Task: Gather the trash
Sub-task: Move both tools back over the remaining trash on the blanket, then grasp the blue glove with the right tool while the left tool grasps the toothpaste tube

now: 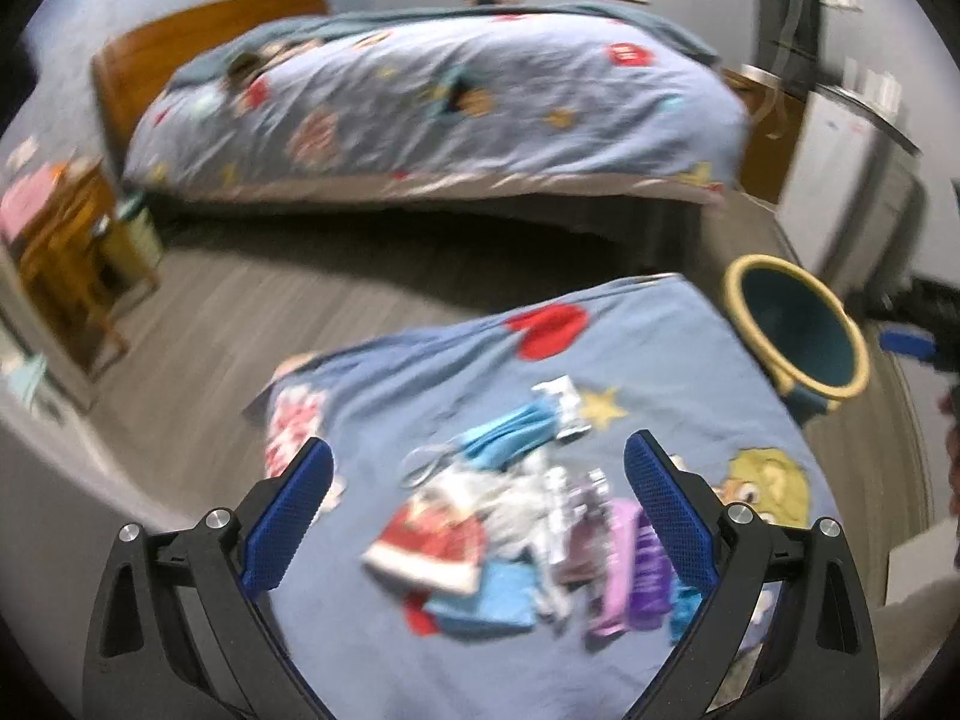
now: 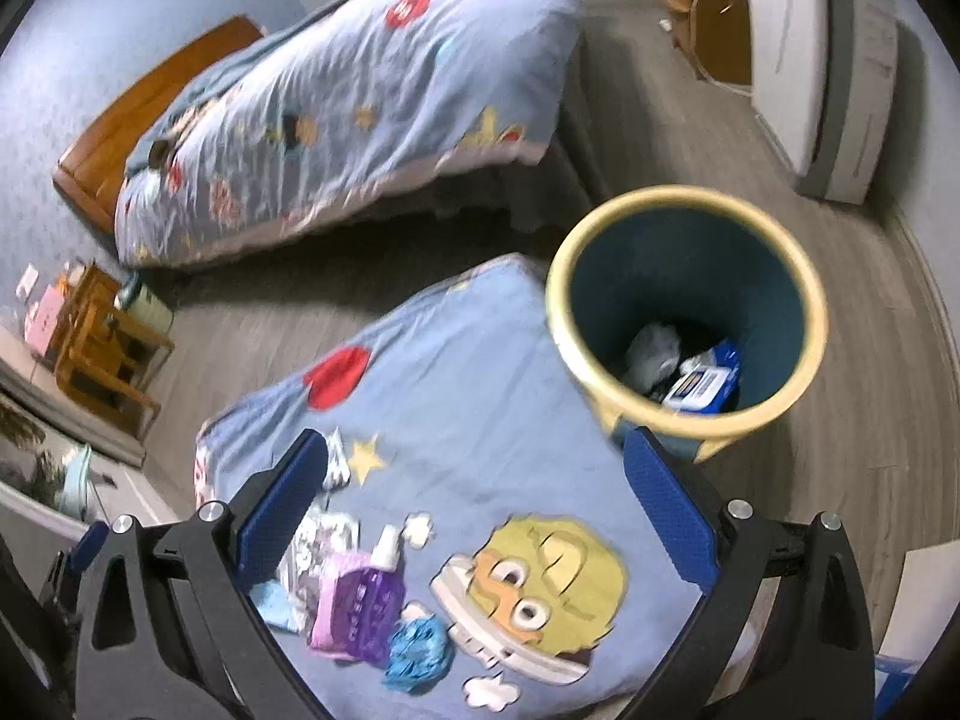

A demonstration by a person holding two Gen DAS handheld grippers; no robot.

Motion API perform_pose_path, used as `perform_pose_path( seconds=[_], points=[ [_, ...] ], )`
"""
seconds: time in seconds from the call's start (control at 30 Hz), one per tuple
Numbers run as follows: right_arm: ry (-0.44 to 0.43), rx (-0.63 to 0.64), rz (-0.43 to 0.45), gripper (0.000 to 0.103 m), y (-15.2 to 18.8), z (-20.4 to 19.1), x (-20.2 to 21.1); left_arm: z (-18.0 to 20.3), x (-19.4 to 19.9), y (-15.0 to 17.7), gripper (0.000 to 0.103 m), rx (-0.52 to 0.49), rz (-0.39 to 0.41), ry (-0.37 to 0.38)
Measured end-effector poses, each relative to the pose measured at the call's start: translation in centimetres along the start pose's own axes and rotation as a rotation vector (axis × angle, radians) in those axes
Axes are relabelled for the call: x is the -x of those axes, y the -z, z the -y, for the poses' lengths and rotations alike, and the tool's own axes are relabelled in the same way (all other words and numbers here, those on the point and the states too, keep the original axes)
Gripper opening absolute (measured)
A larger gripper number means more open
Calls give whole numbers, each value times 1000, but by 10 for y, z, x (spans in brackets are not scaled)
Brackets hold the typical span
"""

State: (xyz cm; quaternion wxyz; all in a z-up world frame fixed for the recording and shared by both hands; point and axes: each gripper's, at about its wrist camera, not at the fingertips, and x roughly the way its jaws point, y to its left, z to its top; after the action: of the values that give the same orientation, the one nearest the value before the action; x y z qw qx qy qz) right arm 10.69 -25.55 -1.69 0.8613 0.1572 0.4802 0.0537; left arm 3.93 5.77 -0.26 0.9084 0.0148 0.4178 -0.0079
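Trash pile [image 1: 528, 516] sits on the near bed [image 1: 690, 360], right between the fingers of the left hand-held gripper [image 1: 477, 519] and a bit ahead of them. That gripper's jaws are spread wide with nothing in them. Honestly the pile is a smear from motion blur. I can pick out a red and white wrapper [image 1: 432, 546] toward the left finger, a light blue crumpled piece [image 1: 504, 438] farther out, something silvery [image 1: 561, 408] beyond that, and a purple packet [image 1: 645, 570] that runs partly behind the right finger. Can't read any labels.

From the right hand-held gripper [image 2: 474, 507], also spread open and empty, the same pile shows low by its left finger, which covers part of it: the purple packet [image 2: 360, 606], a blue crumpled wad [image 2: 417, 654], a small white bit [image 2: 389, 543].

Bin [image 2: 687, 306] with a yellow rim stands on the floor [image 2: 840, 420] just ahead of the right gripper's right finger, close beside the bed edge. There's already stuff in the bottom: a blue and white packet [image 2: 705, 384] and something grey, hard to say what. In the left view the bin [image 1: 798, 330] is off to the right, with part of the other gripper showing at the frame edge.

Farther out ahead: a second bed [image 1: 432, 96] with a wooden headboard [image 1: 180, 36], and a wooden stand [image 1: 66, 252] off left, all blurry.
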Motion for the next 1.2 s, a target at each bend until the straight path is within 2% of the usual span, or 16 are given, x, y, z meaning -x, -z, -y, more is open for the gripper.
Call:
perform_pose_path(
  seconds=[0.2,0.4,0.53,0.63,0.8,0.83,0.93,0.97,1.0,1.2],
  points=[
    [-21,23,-76,97,34,-29,-27,-35,-18,18,97,32,-67,-34],
    [4,-47,-149,97,74,-27,-47,-30,-49,38,97,-64,-167,-65],
    [53,-26,-172,95,94,-28,-56,-20,-57,43,97,-95,-199,-56],
    [58,3,-237,74,109,-32,-67,-16,-60,44,96,-106,-211,-53],
    [42,36,-364,49,132,-35,-91,-16,-65,44,95,-90,-235,-45],
    [34,41,-377,38,134,-36,-94,-16,-65,44,95,-89,-239,-43],
    [23,49,-368,34,132,-37,-91,-14,-68,45,94,-97,-251,-48],
    [20,45,-360,25,130,-36,-89,-14,-69,46,93,-100,-257,-51],
    [21,42,-353,21,129,-36,-87,-14,-71,47,92,-101,-263,-51],
    [21,41,-283,21,112,-33,-73,-11,-81,51,79,-122,-307,-54]
  ],
)
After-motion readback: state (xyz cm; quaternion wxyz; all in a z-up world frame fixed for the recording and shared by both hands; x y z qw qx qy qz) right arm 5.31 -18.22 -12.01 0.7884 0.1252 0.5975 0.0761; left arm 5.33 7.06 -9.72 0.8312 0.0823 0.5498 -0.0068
